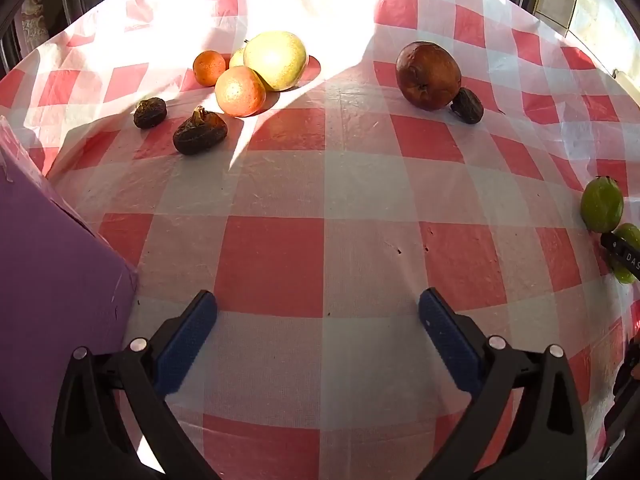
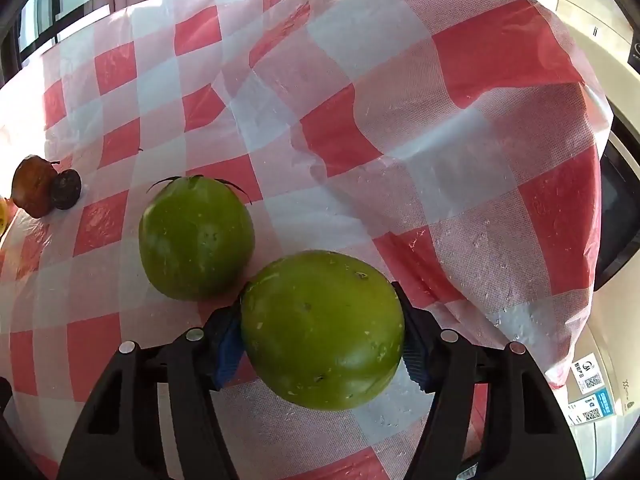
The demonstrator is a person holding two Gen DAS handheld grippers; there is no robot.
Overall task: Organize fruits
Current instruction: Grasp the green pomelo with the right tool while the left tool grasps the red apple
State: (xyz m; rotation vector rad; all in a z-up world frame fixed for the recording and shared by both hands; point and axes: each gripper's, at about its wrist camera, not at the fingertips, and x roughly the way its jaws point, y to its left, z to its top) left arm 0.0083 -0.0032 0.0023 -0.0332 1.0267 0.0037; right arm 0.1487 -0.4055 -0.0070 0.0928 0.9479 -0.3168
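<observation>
The right gripper [image 2: 322, 336] has its blue-padded fingers [image 2: 228, 354] clamped on a smooth round green fruit [image 2: 322, 330], one pad each side, low over the red-and-white checked plastic cloth on the tabletop [image 2: 400, 120]. A second green fruit w/ a dried dark calyx [image 2: 196, 238] sits just beside the held one, on the far left side of it; whether they touch can't be told.

The left gripper [image 1: 318, 308] hovers w/ fingers [image 1: 186, 342] wide apart, nothing between them.

Taking the second green fruit as landmark: well apart to its left lies a wrinkled brown-red fruit [image 1: 428, 76] touching a small dark shrivelled fruit [image 1: 467, 106]. Further left is a citrus/pale cluster: a big yellow-green round fruit [image 1: 276, 60], a large orange [image 1: 240, 91], a small orange [image 1: 209, 68]. Near that, two more dark shrivelled fruits [image 1: 200, 132], [image 1: 150, 113]. A purple box [image 1: 48, 260] stands at the far left.

Judgement: sorting looks approx. mid-way. Groups by kind seem formed (greens, citrus), but the dark shrivelled ones are split btw. two spots, and the held green one isn't set down yet.
</observation>
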